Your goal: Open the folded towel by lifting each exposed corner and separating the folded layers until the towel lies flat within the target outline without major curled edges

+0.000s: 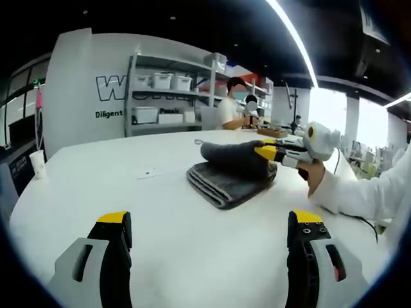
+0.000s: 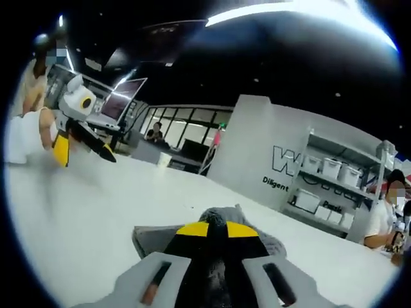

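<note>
- Towel [image 1: 231, 176]: dark grey, folded, lying on the white table [image 1: 160, 218] approx mid-surface; top layer raised into a hump at the far side; lower layers stacked flat, edges toward the left gripper view; no target outline legible on the table.
- Right gripper [image 1: 277, 154]: enters from the right, held by a hand [image 1: 314, 174] w/ white sleeve; yellow-tipped jaws pressed together on the lifted top layer; in the right gripper view its own tips [image 2: 217, 230] meet w/ grey cloth bunched just beyond them.
- Left gripper [image 1: 212, 224]: jaws spread wide, nothing between; hovers near the towel, not touching; seen from the other side [image 2: 80, 146] well apart from the cloth, over bare table.
- Step, as judged: first layer being peeled; unfolding early, most folds intact.
- Next move needs: carry pinched layer up and over, away from the stack; left gripper prob. to pin lower layers or take a 2nd corner; risk: cloth slips or drags the whole stack.
- Surrounds: paper cup [image 1: 37, 162] at table edge; shelving w/ bins [image 1: 170, 96]; seated person [image 1: 230, 110] beyond.
</note>
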